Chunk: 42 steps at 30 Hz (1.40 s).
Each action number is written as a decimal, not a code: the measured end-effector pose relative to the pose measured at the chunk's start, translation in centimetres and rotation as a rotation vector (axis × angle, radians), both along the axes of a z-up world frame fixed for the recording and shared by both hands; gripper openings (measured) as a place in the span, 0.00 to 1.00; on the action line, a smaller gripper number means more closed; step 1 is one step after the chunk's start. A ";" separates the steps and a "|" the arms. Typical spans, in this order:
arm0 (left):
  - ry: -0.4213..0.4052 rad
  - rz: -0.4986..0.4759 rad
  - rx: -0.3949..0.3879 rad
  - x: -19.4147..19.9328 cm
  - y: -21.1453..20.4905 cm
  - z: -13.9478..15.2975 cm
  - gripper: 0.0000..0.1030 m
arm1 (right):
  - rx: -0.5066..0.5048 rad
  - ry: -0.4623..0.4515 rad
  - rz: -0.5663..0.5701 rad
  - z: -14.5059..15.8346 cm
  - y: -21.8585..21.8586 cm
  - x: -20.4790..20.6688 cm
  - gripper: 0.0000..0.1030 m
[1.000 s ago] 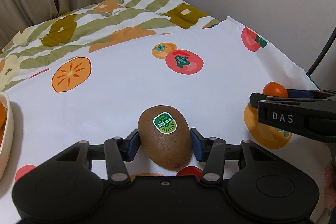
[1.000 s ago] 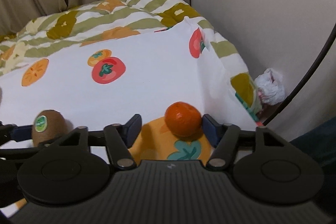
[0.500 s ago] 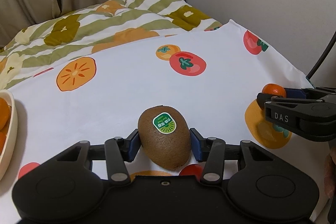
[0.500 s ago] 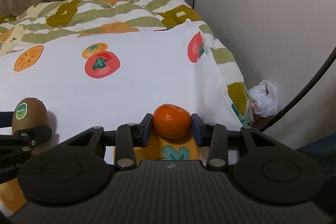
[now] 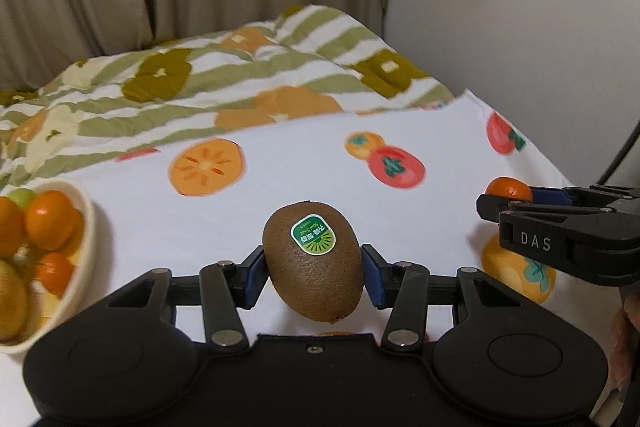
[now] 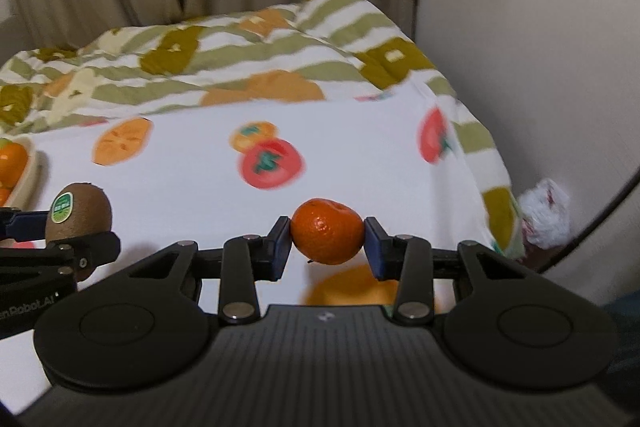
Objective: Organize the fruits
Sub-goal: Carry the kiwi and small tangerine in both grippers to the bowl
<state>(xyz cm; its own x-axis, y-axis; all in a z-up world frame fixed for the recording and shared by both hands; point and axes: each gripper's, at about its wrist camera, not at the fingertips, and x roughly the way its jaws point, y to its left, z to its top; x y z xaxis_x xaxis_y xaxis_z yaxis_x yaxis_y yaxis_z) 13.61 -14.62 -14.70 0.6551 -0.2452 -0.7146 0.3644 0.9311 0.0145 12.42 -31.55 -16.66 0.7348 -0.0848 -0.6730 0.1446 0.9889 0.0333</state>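
Left wrist view shows a bed whose near part is covered by a white cloth (image 5: pixel 280 211) printed with fruit, a striped quilt (image 5: pixel 208 87) bunched at its far edge; the cloth likely serves as a clean, flat work surface. At the cloth's left edge sits a cream bowl (image 5: pixel 90 227) already holding mandarins and a kiwi, so it reads as the collecting place for the fruit. The left gripper (image 5: pixel 312 271) pinches a kiwi (image 5: pixel 314 261) across its width, sticker up, clear of the cloth, a hold that keeps the long fruit from rolling out. The right gripper (image 6: pixel 327 245), near the cloth's right edge, pinches a mandarin (image 6: pixel 327 237) at its widest part, also raised above the cloth with its shadow below. Both fruits seem lifted together so they can be carried leftward to the bowl in one trip. Beyond the right edge, a crumpled plastic bag (image 6: pixel 544 213) lies on the floor by the wall.
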 end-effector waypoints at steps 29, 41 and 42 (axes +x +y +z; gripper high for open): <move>-0.038 0.349 -0.069 2.4 18.8 3.7 0.52 | 0.104 -0.027 0.391 5.6 20.8 5.9 0.52; -0.014 0.298 0.006 4.3 19.9 1.7 0.52 | 0.093 -0.004 0.404 5.2 24.3 8.1 0.52; -0.017 0.286 0.020 4.4 19.6 1.5 0.52 | 0.091 0.000 0.402 5.1 24.3 8.2 0.52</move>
